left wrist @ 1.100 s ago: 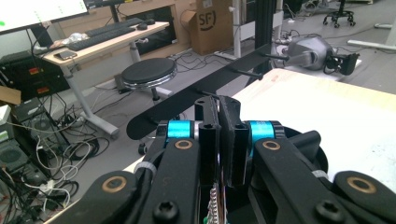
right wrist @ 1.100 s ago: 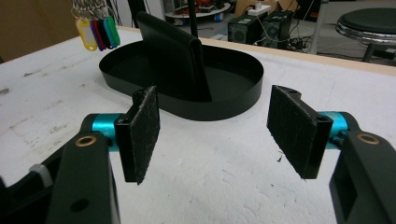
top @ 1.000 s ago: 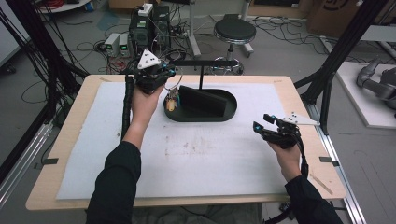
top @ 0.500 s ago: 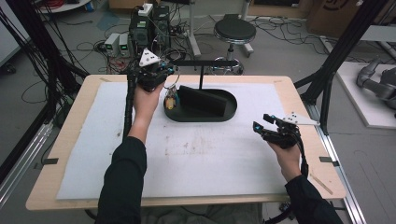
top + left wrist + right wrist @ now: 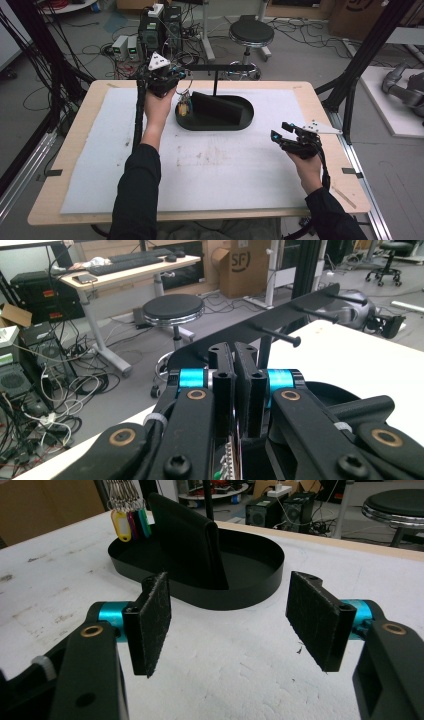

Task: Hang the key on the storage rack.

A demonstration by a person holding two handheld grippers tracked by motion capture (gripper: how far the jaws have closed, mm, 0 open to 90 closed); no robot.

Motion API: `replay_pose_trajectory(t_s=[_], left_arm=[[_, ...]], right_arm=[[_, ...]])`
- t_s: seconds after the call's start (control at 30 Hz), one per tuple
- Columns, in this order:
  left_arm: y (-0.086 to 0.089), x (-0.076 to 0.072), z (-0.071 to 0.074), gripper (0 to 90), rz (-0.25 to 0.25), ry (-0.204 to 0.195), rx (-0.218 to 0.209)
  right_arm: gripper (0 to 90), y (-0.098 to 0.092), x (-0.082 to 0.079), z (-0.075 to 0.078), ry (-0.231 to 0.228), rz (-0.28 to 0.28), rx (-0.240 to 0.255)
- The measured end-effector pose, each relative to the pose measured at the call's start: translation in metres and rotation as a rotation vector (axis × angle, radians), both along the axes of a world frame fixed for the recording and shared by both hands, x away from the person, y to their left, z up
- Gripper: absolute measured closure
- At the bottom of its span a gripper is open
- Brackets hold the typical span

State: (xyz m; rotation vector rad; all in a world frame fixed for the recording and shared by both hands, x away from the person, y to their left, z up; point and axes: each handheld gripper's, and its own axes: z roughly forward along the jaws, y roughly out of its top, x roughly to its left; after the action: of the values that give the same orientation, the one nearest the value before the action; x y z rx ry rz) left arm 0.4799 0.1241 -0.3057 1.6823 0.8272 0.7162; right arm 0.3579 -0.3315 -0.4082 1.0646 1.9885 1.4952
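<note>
left tongs [image 5: 172, 82]: jaws closed, pinching the ring of a key bunch [image 5: 184, 106]
keys: hang from left tongs over left end of black tray [image 5: 240, 122], under the rack bar [image 5: 220, 67]
key relation: rack pegs [image 5: 280, 335] just ahead and above; bunch's long axis vertical; left hand nearer
right tongs [image 5: 284, 135]: wide open, empty, well right of tray above table [image 5: 90, 165]
writing: "SF" on box [image 5: 240, 265]
</note>
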Motion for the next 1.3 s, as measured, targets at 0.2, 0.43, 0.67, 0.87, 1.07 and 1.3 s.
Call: replay_pose_trajectory(t_s=[0.2, 0.43, 0.67, 0.87, 1.07, 1.3], left_arm=[[-0.004, 0.003, -0.004, 86.2, 0.015, -0.003, 0.021], [-0.006, 0.004, -0.006, 85.7, 0.029, -0.002, 0.043], [-0.005, 0.006, -0.007, 81.6, 0.081, 0.000, 0.071], [-0.001, 0.004, -0.009, 77.6, 0.126, 0.004, 0.088], [0.005, -0.008, -0.009, 59.5, 0.152, -0.002, 0.084], [0.013, -0.043, -0.013, 42.7, 0.091, -0.013, 0.039]], right_arm=[[35.1, 0.000, 0.000, 0.000, -0.001, 0.004, -0.001], [35.1, 0.000, 0.000, 0.000, 0.002, 0.003, 0.002], [35.1, 0.000, 0.000, 0.000, 0.001, 0.005, 0.000], [35.1, 0.000, 0.000, 0.000, 0.001, 0.005, 0.000], [35.0, -0.002, -0.001, 0.000, 0.004, 0.002, 0.003], [35.0, -0.005, 0.000, 0.000, 0.003, -0.008, 0.010]])
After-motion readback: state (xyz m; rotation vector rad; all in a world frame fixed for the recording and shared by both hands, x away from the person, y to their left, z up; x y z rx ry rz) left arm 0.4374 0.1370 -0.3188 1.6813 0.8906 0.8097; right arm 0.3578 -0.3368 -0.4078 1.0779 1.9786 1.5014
